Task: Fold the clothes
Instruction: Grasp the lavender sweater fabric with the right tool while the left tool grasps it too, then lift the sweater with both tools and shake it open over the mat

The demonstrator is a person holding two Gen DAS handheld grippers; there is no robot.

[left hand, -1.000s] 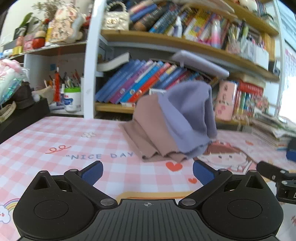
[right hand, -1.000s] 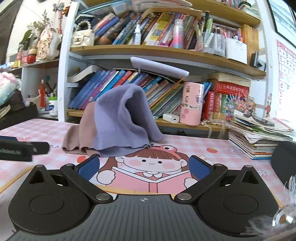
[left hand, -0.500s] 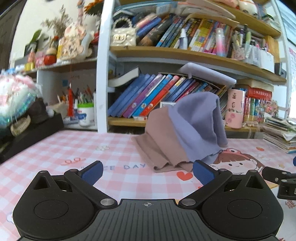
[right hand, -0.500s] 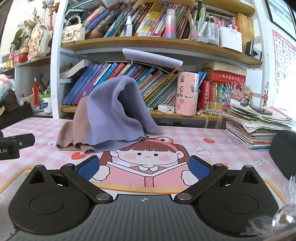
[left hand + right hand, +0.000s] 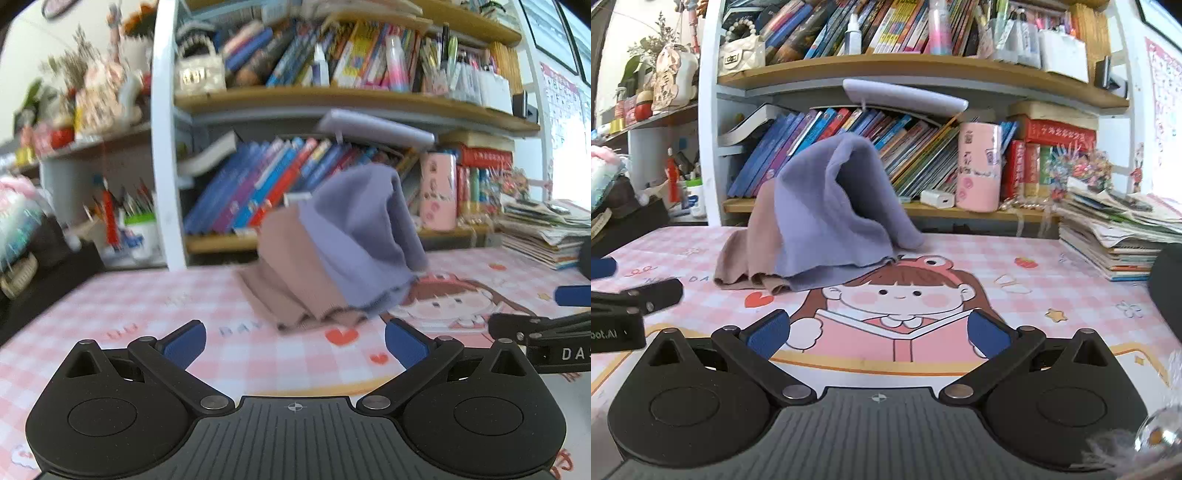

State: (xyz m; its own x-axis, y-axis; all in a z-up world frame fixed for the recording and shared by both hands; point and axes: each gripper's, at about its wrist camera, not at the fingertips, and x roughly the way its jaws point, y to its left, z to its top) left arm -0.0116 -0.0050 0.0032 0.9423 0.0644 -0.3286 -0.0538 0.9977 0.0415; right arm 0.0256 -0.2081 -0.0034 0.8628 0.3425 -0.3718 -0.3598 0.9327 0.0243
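A lavender cloth [image 5: 364,236] [image 5: 831,214] is heaped in a peak over a dusty-pink cloth [image 5: 291,273] [image 5: 759,240] at the back middle of the pink checked desk mat [image 5: 122,302] [image 5: 1034,266]. My left gripper [image 5: 293,343] is open and holds nothing, a short way in front of the heap. My right gripper [image 5: 879,332] is also open, over the cartoon girl print, with the heap ahead and to its left. In each view the other gripper shows at the side edge.
A bookshelf full of books [image 5: 886,147] stands right behind the heap. A pink cup [image 5: 979,166] and a stack of magazines [image 5: 1115,229] sit at the right. A pen pot [image 5: 138,229] and a black box [image 5: 40,266] are at the left.
Both grippers have moved forward toward the cloth heap, which now looks larger. The left view has swung right and is blurred. Both stay open; the cloths have not moved.
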